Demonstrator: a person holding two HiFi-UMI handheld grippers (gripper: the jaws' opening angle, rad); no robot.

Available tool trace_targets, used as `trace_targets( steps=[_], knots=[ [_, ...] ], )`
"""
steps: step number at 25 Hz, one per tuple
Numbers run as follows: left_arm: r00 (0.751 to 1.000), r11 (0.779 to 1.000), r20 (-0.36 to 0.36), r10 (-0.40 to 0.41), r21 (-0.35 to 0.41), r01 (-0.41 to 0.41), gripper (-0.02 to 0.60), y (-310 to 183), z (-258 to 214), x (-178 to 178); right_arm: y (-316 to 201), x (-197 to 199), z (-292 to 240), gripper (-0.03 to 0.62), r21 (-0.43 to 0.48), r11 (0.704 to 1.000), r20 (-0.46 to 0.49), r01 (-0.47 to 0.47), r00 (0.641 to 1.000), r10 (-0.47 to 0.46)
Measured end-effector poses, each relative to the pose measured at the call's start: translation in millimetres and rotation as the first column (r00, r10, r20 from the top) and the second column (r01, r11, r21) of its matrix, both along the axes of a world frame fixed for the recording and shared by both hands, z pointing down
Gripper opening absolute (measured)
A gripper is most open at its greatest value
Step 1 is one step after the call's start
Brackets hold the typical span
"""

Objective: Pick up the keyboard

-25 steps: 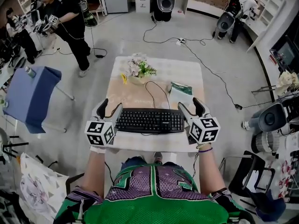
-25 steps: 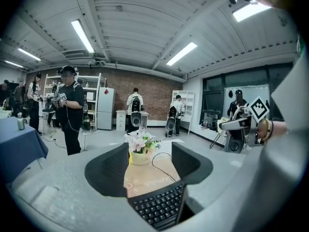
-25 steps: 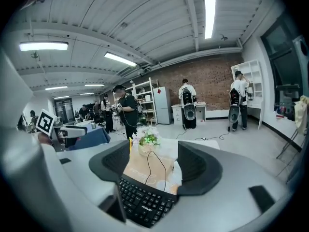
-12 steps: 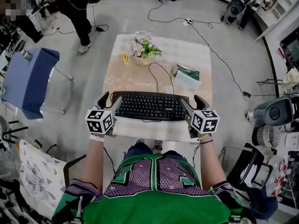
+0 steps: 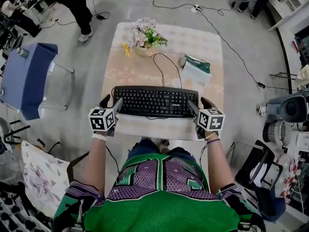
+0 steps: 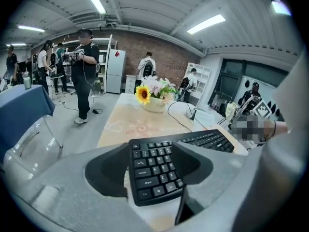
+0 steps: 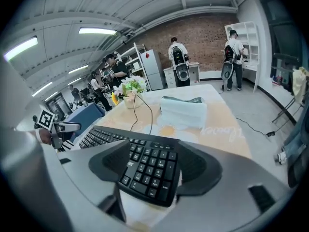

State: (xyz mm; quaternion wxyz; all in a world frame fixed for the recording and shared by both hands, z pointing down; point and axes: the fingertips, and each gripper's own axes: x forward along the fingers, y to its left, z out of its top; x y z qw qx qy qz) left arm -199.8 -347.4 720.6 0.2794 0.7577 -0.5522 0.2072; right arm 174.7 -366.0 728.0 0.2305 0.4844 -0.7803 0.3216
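The black keyboard (image 5: 154, 101) lies crosswise over the near half of the table (image 5: 145, 66), its cable (image 5: 166, 66) running back toward the flowers. My left gripper (image 5: 111, 102) is shut on the keyboard's left end; in the left gripper view the keys (image 6: 154, 170) fill the gap between the jaws of this gripper (image 6: 152, 164). My right gripper (image 5: 198, 103) is shut on the right end, and the number pad (image 7: 149, 170) sits between the jaws of that gripper (image 7: 152, 167). The keyboard seems slightly raised off the tabletop.
A pot of flowers (image 5: 145, 36) stands at the table's far end and a white-and-green packet (image 5: 195, 70) at the right. A blue-draped stand (image 5: 26, 81) is at the left. People (image 5: 79, 6) stand farther off, and cables cross the floor.
Both grippers have closed in on the keyboard's ends. The keyboard now sits farther from the table's near edge than one second ago.
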Motion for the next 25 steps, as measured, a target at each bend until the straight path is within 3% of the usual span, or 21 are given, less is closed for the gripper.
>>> trace_targets(
  steps=[11,16,25],
  knots=[
    [0.999,0.989,0.007,-0.032,-0.147,0.033,0.267,0,62,-14,8,10,59,0.296,-0.141,0.989,-0.004,-0.039,0.999,0.038],
    [0.999,0.984,-0.04,-0.028,-0.178,0.02,0.267,2,65,-13,8,15,68,0.295,-0.17,0.983,0.0,-0.067,0.998,0.068],
    [0.992,0.967,-0.129,0.013,-0.252,-0.045,0.27,5,71,-2,8,7,74,0.295,-0.201,0.979,0.059,-0.038,0.997,0.051]
  ],
)
